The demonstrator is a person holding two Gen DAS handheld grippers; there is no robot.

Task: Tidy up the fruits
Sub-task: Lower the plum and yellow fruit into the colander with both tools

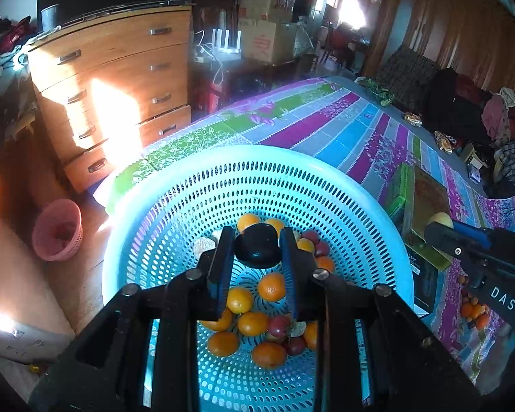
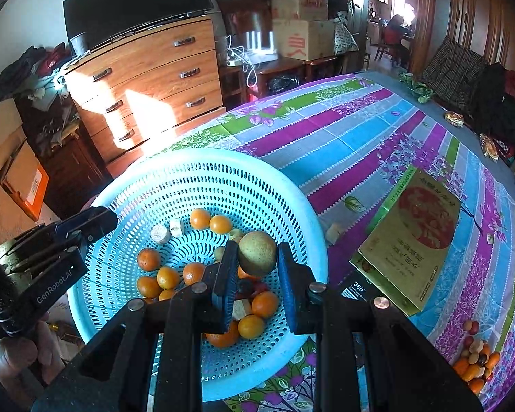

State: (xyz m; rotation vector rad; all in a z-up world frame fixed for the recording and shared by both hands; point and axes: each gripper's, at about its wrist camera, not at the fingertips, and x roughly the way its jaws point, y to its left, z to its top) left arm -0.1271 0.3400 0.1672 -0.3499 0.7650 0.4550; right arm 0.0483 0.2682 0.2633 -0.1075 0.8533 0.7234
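From the left wrist view, the left gripper point(image 1: 257, 250) is hanging over the blue basket point(image 1: 175, 199), its jaws pinching a dark, glossy fruit point(image 1: 257, 245) between them, well above the basket floor. Down below, oranges point(image 1: 271, 286) and small reddish fruits point(image 1: 279, 324) are lying scattered across the perforated bottom. Off to the right, the right gripper point(image 1: 437, 226) is poking in over the basket's rim, carrying a pale yellow-green fruit point(image 1: 441, 219) at its tip. A green and gold box point(image 1: 425, 202) is sitting on the striped cloth of the worktop point(image 1: 326, 120) just beside the basket, and a small heap of loose fruit point(image 1: 473, 310) is lying nearer the edge.

Switching to the right wrist view, the right gripper point(image 2: 257, 257) is gripping the round yellow-green fruit point(image 2: 257, 252), jaws narrowed against its sides, over the near part of the blue basket point(image 2: 292, 199). The left gripper point(image 2: 96, 221) is reaching in from the left at the rim; its tips are hidden here. Oranges point(image 2: 168, 277) are dotting the basket floor, and the loose heap point(image 2: 475, 360) is waiting at the right.
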